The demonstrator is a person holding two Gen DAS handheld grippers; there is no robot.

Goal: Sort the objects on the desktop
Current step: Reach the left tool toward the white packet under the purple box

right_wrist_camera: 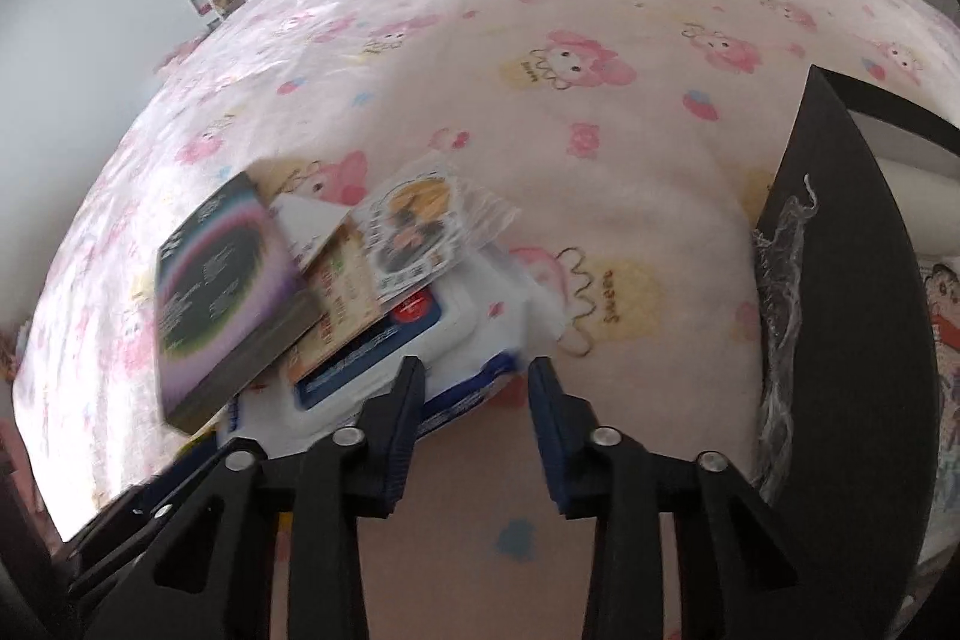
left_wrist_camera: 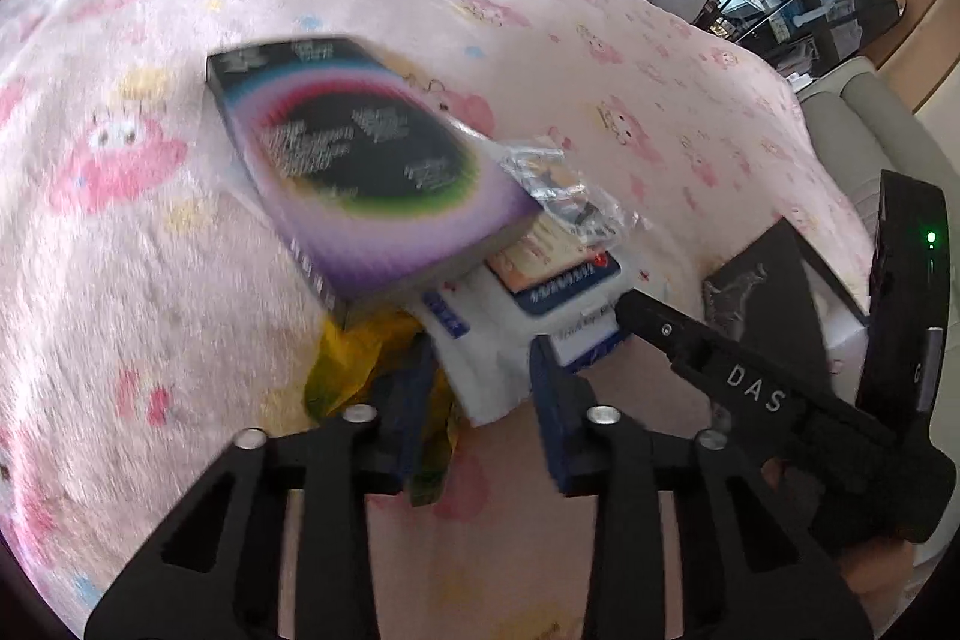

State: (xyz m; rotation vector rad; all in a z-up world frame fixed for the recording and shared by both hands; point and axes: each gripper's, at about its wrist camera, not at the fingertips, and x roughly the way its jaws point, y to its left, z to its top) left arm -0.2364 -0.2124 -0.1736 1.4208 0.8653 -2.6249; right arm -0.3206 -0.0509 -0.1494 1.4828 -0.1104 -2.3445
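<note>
We find the pile partly hidden: one book (left_wrist_camera: 366, 172) lies tilted over one white wipes pack (left_wrist_camera: 498, 358), covering most of it; its print is blurred beyond reading. One booklet (right_wrist_camera: 339, 292) and one clear packet (right_wrist_camera: 414, 232) sit between them. One yellow bag (left_wrist_camera: 354, 364) shows only in part behind the left gripper (left_wrist_camera: 480, 400). One black box lid (right_wrist_camera: 840, 280) is cut off at the edge. All rest on the pink blanket (right_wrist_camera: 600, 160). Both the left and the right gripper (right_wrist_camera: 474, 412) stand parted a little, with nothing pinched between their fingers.
</note>
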